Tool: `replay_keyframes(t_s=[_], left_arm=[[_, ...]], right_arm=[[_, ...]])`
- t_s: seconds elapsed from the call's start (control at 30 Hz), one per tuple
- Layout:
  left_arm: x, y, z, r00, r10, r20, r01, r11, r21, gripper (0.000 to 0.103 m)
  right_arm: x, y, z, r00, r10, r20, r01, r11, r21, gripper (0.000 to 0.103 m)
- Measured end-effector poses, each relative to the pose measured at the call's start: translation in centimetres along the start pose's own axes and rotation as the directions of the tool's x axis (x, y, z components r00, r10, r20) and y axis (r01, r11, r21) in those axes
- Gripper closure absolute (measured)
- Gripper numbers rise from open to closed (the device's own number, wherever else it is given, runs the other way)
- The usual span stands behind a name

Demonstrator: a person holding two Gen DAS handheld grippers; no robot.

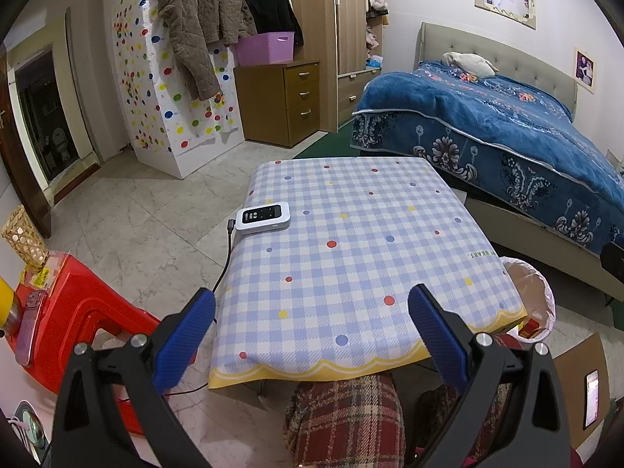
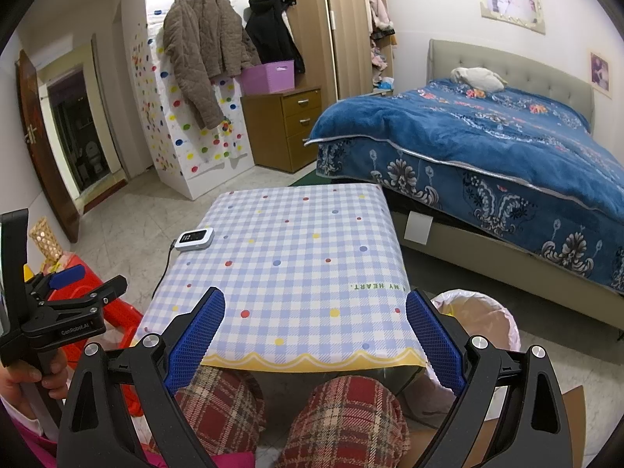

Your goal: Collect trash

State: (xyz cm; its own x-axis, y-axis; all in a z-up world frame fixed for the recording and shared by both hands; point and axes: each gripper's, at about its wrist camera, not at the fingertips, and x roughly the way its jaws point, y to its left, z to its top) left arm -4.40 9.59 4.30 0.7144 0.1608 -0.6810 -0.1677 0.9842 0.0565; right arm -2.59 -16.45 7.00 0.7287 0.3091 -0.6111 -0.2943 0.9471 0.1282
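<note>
A small table with a blue checked, dotted cloth [image 1: 351, 241] [image 2: 296, 257] stands in front of me. A bin with a pink liner [image 1: 536, 296] [image 2: 483, 319] stands at the table's near right corner; red packaging lies inside it in the left wrist view. My left gripper [image 1: 312, 335] is open and empty above the table's near edge. My right gripper [image 2: 316, 339] is open and empty above the near edge too. The left gripper also shows in the right wrist view [image 2: 82, 284], at the left. I see no loose trash on the cloth.
A white pocket device [image 1: 265, 216] [image 2: 194, 238] with a black cable lies at the table's left edge. A red plastic stool [image 1: 74, 312] stands at the left, a blue-covered bed [image 1: 507, 128] at the right, a brown drawer cabinet [image 1: 280, 101] behind. My plaid-trousered knees [image 2: 296, 409] are under the table.
</note>
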Motion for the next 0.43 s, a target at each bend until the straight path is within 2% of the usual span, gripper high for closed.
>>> replay_keyframes(t_s=[0.23, 0.43], left_arm=[[0.2, -0.2, 0.0, 1.0, 0.009, 0.011, -0.009, 1.0, 0.014, 0.007], [4.1, 0.7, -0.5, 0.998, 0.007, -0.066, -0.009, 1.0, -0.02, 0.007]], right_arm=[[0.2, -0.2, -0.2, 1.0, 0.002, -0.003, -0.002, 1.0, 0.005, 0.01], [1.9, -2.0, -1.4, 0.999, -0.042, -0.009, 0.042, 0.999, 0.016, 0.009]])
